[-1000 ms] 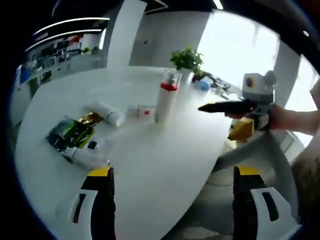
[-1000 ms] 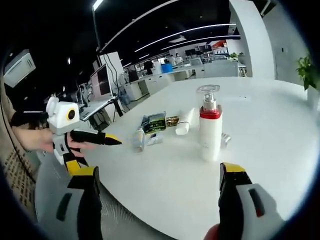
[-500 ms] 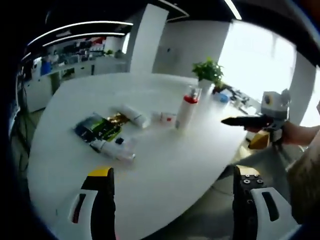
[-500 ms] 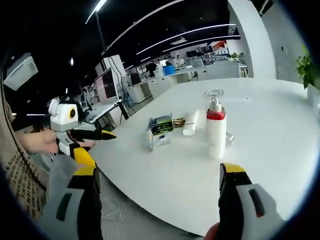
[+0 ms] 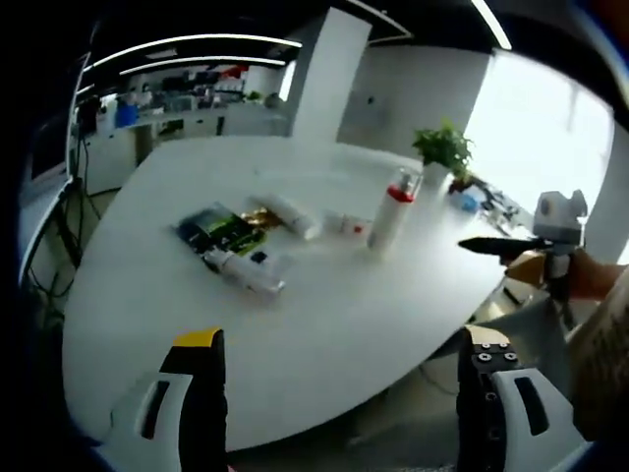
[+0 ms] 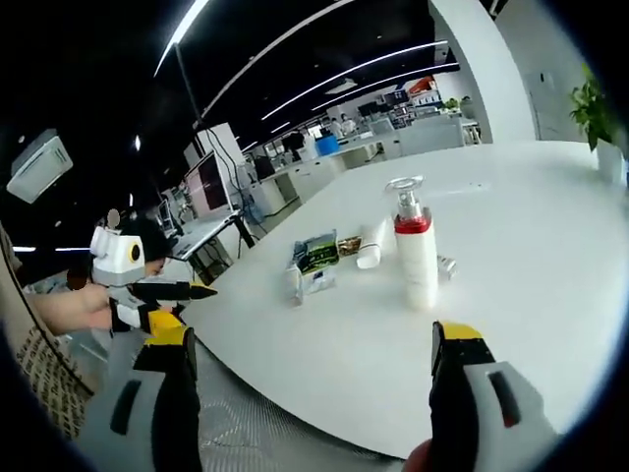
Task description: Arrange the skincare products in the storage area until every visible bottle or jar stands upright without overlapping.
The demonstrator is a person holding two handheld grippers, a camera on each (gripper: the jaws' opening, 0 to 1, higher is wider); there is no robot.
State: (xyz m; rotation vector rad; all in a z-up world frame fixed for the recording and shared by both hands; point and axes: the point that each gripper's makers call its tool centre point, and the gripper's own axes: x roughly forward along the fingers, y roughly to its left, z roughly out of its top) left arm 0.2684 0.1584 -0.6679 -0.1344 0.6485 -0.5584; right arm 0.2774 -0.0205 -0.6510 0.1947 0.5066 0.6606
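Two tools are in my hands and both hang off the near edge of the worktop [image 5: 324, 324], jaws spread wide with nothing between them; my left tool [image 5: 339, 393] looks across at the cluster, and my right tool [image 6: 310, 393] does the same from the other side; each also shows in the other's view, my right tool at about three o'clock in the left gripper view, its dark jaws looking drawn together there, though that is too small to trust, and my left tool at about nine o'clock in the right gripper view.

The pump bottle [image 5: 390, 208] with the red collar stands upright already; the white tube [image 5: 291, 215] lies flat at its nine o'clock, and a second tube [image 5: 246, 274] lies nearer me, touching the green packet [image 5: 218, 230]; a small jar or box [image 5: 346, 225] sits just beside the pump bottle, too small to read.

My worry is the pump bottle; it is tall and narrow, and reaching past it for the small item could knock it over; I judge the lying tubes may roll or slip when pinched, and standing them on a cap end looks unsteady; the nearer tube rests against the packet, so lifting it may drag the packet along.

A potted plant [image 5: 444, 149] stands at the far edge, well apart; desks and monitors lie beyond.
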